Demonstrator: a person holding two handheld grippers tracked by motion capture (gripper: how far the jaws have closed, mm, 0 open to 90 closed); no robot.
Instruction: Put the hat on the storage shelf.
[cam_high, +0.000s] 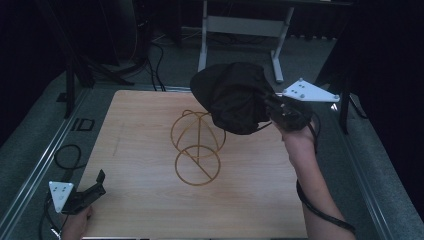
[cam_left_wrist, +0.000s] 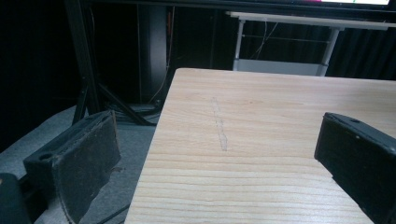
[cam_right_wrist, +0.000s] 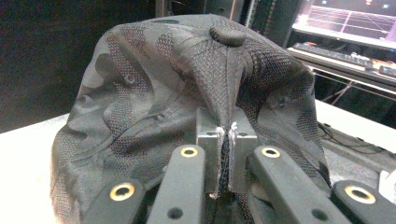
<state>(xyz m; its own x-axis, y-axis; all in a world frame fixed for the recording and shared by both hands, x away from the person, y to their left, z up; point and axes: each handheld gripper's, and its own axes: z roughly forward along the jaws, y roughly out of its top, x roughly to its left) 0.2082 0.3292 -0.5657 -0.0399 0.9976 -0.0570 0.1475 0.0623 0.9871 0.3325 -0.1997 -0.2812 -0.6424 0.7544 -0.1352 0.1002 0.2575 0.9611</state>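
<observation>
Cap (cam_high: 232, 97) first: a black, mesh-panelled baseball cap hangs in the air just above and to the far right of the gold wire stand (cam_high: 197, 148), carried by the right gripper (cam_high: 280, 111), whose jaws are pressed together on a fold of the crown fabric; in the right gripper view the cloth (cam_right_wrist: 187, 84) bunches up from between the closed pads, with the top button (cam_right_wrist: 227, 35) showing above the pinch. The stand, a dome of thin hoops rising from a round base ring, sits near the middle of the wooden table (cam_high: 150, 210), and nothing rests on it yet. From where I stand, the job looks like setting the cap over that dome, and I would judge it roughly halfway: the cap is lifted and brought close, its lower edge overlapping the stand's far-right side from this angle, but it is not yet centred over the dome, lowered or released. The left gripper (cam_high: 95, 187) lies low at the near-left corner of the table, well apart from the stand, its jaws spread wide over bare wood in the left gripper view and holding nothing.
</observation>
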